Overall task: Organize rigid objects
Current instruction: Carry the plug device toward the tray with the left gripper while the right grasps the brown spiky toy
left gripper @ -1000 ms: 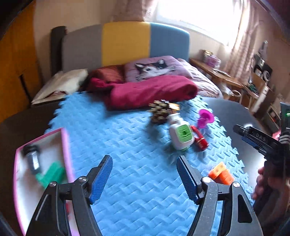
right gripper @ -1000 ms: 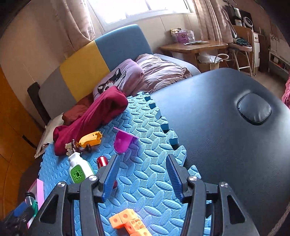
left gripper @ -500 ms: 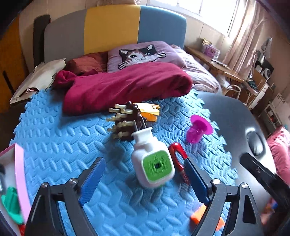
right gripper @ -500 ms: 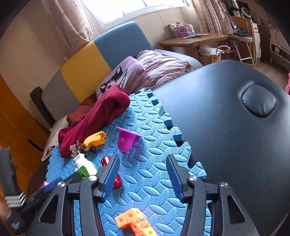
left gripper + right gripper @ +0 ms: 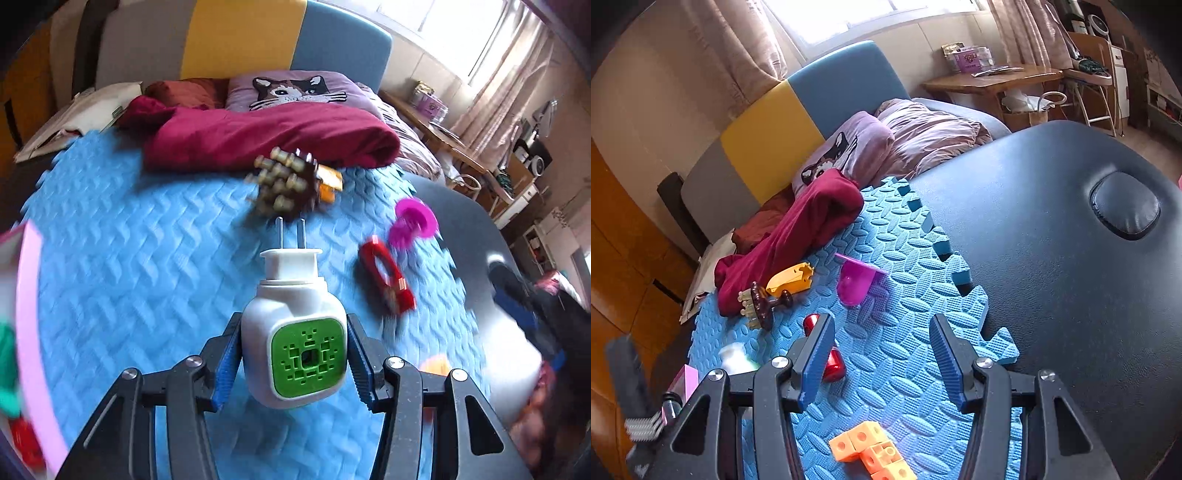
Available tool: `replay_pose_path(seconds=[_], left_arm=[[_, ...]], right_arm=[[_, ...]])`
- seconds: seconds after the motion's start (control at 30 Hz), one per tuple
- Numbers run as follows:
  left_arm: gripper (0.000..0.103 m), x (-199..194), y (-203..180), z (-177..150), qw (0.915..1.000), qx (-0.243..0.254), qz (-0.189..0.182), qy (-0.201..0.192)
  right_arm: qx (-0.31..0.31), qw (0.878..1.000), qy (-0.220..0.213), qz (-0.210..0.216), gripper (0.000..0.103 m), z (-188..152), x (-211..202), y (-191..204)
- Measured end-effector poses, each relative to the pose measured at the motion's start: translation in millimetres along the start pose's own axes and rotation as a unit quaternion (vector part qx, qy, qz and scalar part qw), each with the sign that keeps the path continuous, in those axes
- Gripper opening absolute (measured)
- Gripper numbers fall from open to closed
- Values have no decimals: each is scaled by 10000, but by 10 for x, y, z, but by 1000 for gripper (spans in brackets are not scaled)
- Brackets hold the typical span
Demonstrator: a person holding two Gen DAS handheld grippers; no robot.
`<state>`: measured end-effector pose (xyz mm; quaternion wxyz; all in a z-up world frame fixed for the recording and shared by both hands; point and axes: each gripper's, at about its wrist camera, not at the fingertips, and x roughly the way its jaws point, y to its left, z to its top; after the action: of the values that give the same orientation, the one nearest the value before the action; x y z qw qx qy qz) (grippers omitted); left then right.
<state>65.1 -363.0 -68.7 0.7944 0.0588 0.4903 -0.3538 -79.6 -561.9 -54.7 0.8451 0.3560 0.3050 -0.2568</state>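
Note:
My left gripper (image 5: 293, 356) has its blue pads against both sides of a white plug-in device with a green face (image 5: 295, 339), prongs pointing away, on the blue foam mat (image 5: 129, 266). Beyond it lie a brown massage brush (image 5: 284, 184), an orange piece (image 5: 328, 182), a red ring-shaped object (image 5: 386, 275) and a magenta cup (image 5: 412, 223). My right gripper (image 5: 882, 350) is open and empty above the mat, with the orange cube block (image 5: 871, 452) just below it, the red object (image 5: 831, 363) by its left finger and the magenta cup (image 5: 855, 282) ahead.
A pink-rimmed tray (image 5: 29, 314) with green and red items sits at the mat's left edge. A crimson cloth (image 5: 258, 136) and pillows lie at the far side. Black padded table surface (image 5: 1052, 240) extends right of the mat.
My left gripper moved forward onto the white plug-in device and closed on its sides. My right gripper stayed open and shifted only slightly.

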Motion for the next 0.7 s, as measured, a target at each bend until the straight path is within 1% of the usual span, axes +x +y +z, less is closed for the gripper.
replay_pose_path(seconds=[0.07,0.17,0.27,0.3,0.4,0.47,0.6,0.7], left_arm=[[53,-156,36,-232,9999,102,1,-53],[53,-305,61,-497,9995,248,50,-172],[53,-327,79,-664,9993,301,-3,-208],[53,-339,82,-699,9989,371,-32,-281],[53,-329,56,-708,9979,521,17,-378],[53,-311,79,-693,9979,480,-20,-424],[53,-324,142,-652,9988,299,-64,-389],[53,-351,227,-665,9989,235,-101,-396]], right_arm=[[-45,10000,23,9,54,-12,8,17],[-94,9999,74,-14,54,-25,31,32],[-150,9999,77,-36,54,-36,35,45],[-186,9998,63,-11,54,-39,30,59],[-328,9994,26,91,54,-54,11,120],[-453,9988,1,186,54,-64,0,170],[-755,9965,-6,366,54,-89,-3,300],[-1001,9932,107,589,54,-122,27,406]])
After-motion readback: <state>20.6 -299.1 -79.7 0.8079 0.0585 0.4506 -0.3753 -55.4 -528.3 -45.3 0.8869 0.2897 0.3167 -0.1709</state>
